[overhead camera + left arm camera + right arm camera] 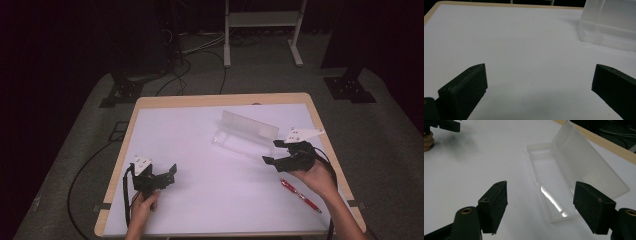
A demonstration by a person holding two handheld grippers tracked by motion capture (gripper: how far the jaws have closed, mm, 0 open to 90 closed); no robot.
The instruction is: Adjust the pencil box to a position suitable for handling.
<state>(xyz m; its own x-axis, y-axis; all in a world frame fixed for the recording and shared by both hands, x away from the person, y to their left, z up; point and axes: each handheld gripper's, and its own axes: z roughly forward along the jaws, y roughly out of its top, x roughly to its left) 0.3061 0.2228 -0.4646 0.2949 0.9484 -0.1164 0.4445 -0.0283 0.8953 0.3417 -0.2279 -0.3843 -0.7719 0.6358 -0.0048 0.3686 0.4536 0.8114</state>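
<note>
A clear plastic case (245, 135) lies open on the white table, its lid standing up at the back. The right gripper view looks into its empty tray (551, 185); one corner of the case (591, 35) appears at the upper right of the left gripper view. A red pen (300, 195) lies near the front right, beside the person's right hand. My right gripper (274, 151) is open just right of the case, nothing between its jaws (540, 202). My left gripper (170, 175) hovers open over bare table at the front left (539, 80).
The white mat (200, 150) covers a wooden table with a tan rim (220, 100). Beyond the far edge stand black stand bases (125, 90), a white frame (260, 30) and cables on grey carpet.
</note>
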